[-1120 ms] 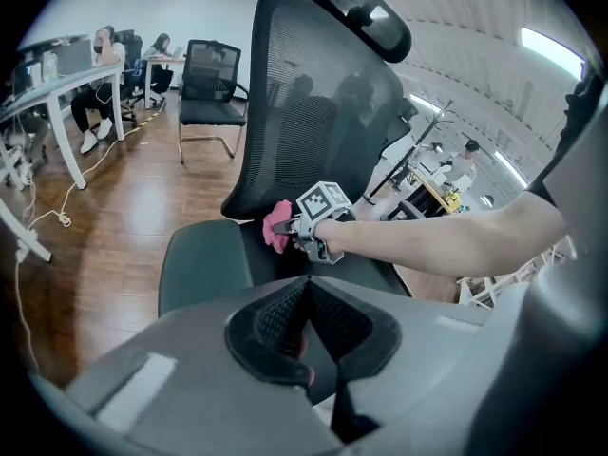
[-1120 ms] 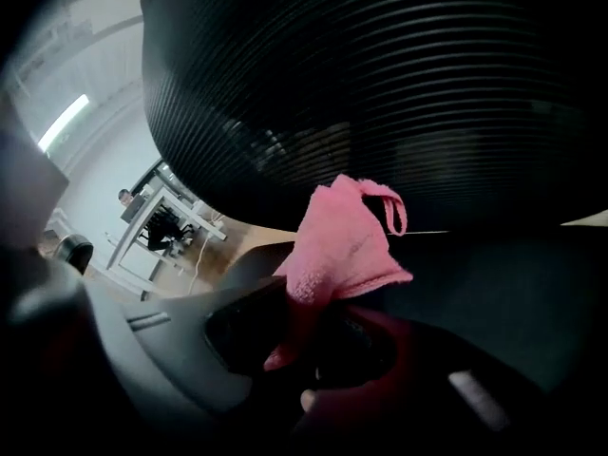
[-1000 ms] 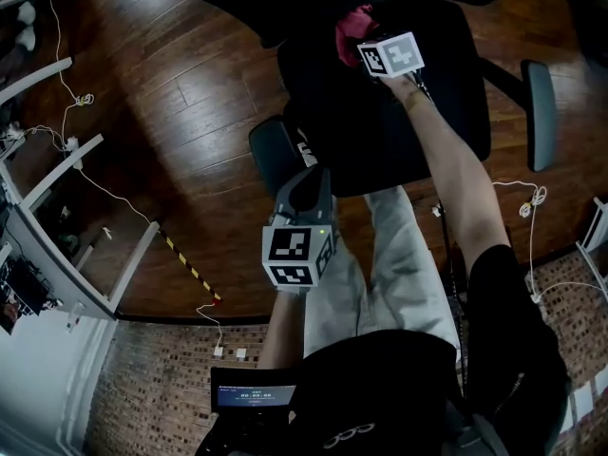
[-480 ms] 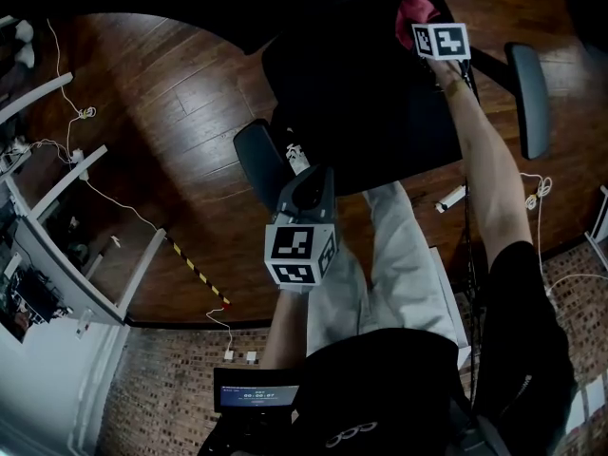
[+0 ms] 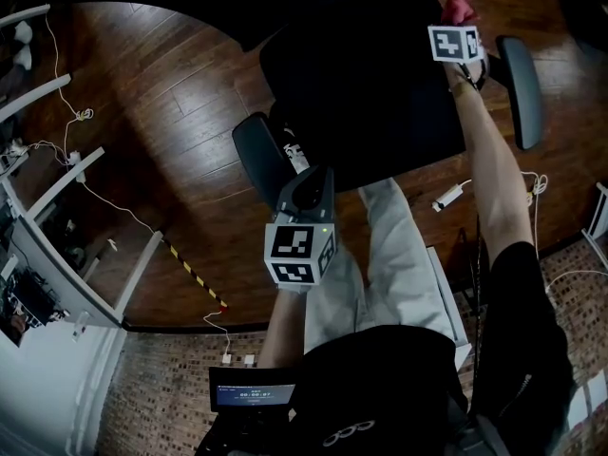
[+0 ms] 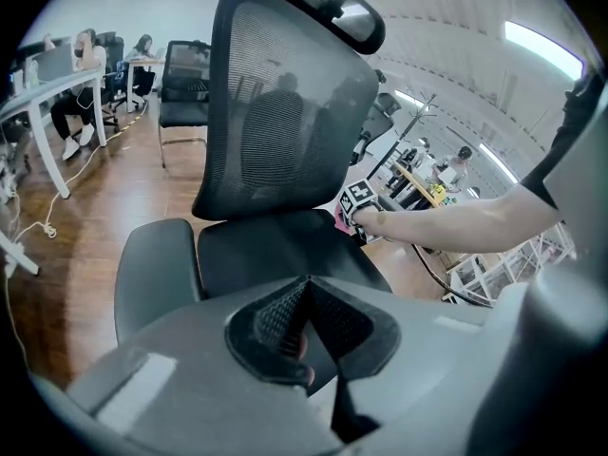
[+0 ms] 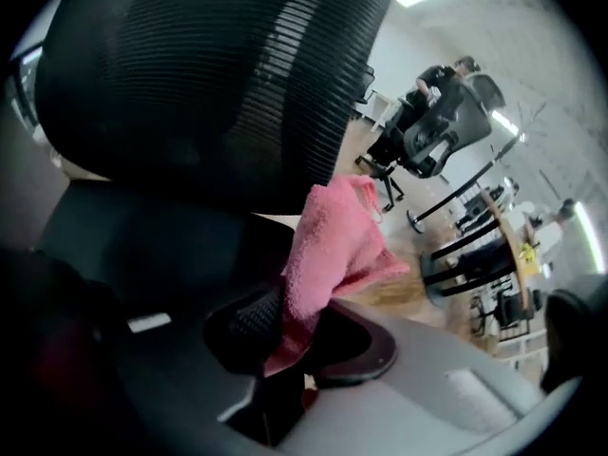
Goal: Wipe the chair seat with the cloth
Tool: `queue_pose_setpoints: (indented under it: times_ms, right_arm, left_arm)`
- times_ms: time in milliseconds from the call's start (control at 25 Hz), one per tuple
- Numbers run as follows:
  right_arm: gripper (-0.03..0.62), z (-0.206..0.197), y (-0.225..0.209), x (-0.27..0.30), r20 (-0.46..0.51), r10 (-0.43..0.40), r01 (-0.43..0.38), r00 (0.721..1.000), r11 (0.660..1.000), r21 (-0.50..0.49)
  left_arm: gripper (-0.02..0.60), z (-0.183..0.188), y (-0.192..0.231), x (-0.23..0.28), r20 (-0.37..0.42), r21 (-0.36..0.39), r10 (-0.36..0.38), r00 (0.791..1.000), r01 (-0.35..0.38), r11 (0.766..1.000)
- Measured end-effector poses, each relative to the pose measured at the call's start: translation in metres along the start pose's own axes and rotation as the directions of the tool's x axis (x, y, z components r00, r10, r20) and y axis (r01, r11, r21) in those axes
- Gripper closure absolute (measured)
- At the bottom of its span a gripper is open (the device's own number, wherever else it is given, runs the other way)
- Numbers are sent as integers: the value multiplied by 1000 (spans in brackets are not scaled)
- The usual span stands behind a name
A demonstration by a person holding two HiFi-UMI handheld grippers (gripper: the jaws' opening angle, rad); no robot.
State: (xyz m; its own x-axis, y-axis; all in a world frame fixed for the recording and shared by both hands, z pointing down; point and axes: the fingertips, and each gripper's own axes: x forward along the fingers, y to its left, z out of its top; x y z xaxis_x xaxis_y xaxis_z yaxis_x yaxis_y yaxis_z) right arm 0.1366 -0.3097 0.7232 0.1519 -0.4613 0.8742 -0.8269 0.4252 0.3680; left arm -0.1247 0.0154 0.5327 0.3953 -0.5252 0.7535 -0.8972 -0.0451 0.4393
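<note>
Above a wooden floor (image 5: 161, 122), the cloth (image 5: 458, 6) is clamped in the right gripper (image 7: 285, 335) at the far right corner of the chair seat (image 5: 361, 93), the left gripper (image 6: 302, 326) is closed on nothing, and, mid-wipe, a sweep back across is judged due next.

Head view: steeply down over chair (image 5: 361, 93). Left gripper view: frontal, farther back. Right gripper view: close, seat's edge. Shared: chair.

A fuzzy terry cloth (image 7: 332, 245) is seen between the jaws; beyond them, a mesh backrest (image 7: 209, 74), a matt seat (image 5: 370, 84), a glossy wood floor (image 5: 161, 122).
</note>
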Motion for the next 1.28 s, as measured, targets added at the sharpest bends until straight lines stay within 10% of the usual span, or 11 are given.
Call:
queue_pose_setpoints:
  times_ms: [480,960,1120,1280]
  right_arm:
    - [519,-21,161,-22,-52,254,-258,966,962,-94]
    - [520,-7,322,-90,-10,561,-561,828,828,-7]
    - [519,6,374,-126,57,692,-693,719,721,-16]
    - [520,8,421,-173,117,859,-865,498,501,2]
  left_arm:
    - [588,-23,8,-28,-19,8,-23,1000,23,1000]
    - [588,-40,27,-49,-12,-15,-30,999,30,999]
    - [588,-44,29,-51,-42,-17,-35,999,34,999]
    - [588,-48,27,-50,-40,-10,-33,999,32,999]
